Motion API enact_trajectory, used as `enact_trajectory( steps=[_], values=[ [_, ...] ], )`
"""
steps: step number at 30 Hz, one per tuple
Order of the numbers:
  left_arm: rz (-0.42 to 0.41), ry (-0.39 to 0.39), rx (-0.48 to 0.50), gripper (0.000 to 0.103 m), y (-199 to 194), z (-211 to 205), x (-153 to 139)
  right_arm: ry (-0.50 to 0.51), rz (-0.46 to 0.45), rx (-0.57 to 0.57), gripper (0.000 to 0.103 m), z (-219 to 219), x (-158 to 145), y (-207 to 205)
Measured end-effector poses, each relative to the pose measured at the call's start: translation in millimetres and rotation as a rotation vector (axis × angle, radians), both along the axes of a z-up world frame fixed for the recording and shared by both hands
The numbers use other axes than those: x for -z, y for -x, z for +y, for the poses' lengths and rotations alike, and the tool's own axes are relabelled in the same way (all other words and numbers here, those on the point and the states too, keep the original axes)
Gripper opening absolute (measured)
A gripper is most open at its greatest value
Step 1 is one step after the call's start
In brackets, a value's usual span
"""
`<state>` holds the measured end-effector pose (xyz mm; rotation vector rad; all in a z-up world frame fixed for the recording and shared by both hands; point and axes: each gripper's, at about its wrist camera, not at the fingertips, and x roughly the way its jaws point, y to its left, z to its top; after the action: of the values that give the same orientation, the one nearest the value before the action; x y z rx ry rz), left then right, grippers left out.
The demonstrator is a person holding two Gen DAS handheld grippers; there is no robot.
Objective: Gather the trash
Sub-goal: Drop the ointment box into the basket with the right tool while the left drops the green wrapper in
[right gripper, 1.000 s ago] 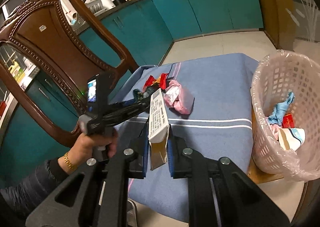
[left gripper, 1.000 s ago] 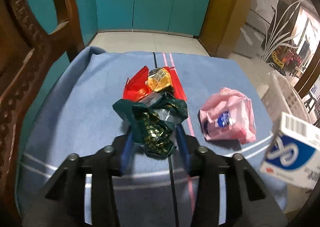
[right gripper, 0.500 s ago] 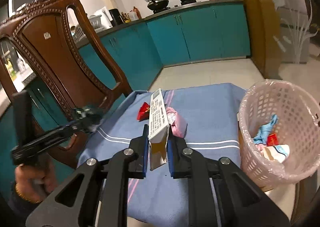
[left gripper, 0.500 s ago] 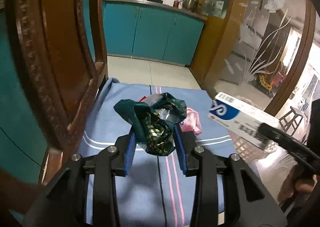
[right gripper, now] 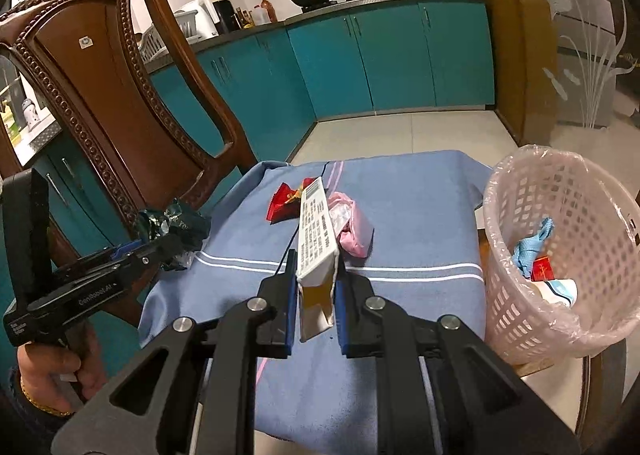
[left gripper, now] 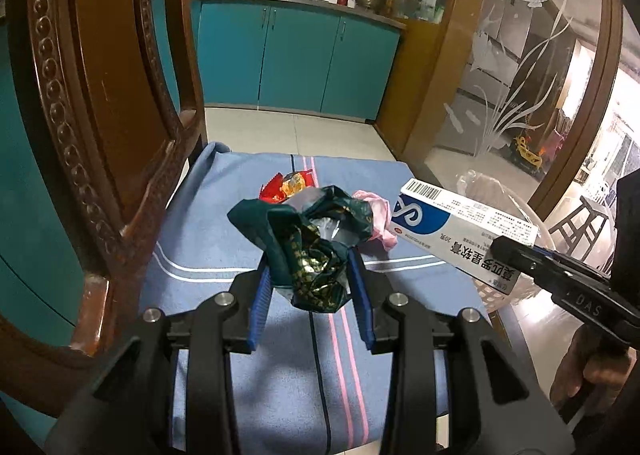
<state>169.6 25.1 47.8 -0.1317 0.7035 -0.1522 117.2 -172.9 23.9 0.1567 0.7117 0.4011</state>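
In the left wrist view, the left tool is clamping a crumpled dark green wrapper between its blue pads, holding it above the blue striped cloth. A red wrapper is lying at twelve o'clock from it, a pink bag at one o'clock, and a white and blue box is hanging at three o'clock.

In the right wrist view, the right tool is pinching that box by its near end, jaws narrow. The white basket is sitting at three o'clock, holding scraps; the left tool is gripping the green wrapper at nine o'clock.
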Motion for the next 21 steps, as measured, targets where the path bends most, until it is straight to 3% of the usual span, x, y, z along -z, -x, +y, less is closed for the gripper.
enact_trajectory(
  steps=[15,18,21],
  values=[
    [0.013,-0.006,-0.004,0.037,-3,0,3,0.005,-0.002,0.006,0.017,0,-1,-1],
    [0.012,-0.005,-0.003,0.037,-2,1,3,-0.018,-0.069,0.100,0.017,-24,-15,2],
    [0.010,-0.009,0.003,0.037,-2,1,3,-0.050,-0.113,0.284,0.017,-72,-26,-1]
  ],
)
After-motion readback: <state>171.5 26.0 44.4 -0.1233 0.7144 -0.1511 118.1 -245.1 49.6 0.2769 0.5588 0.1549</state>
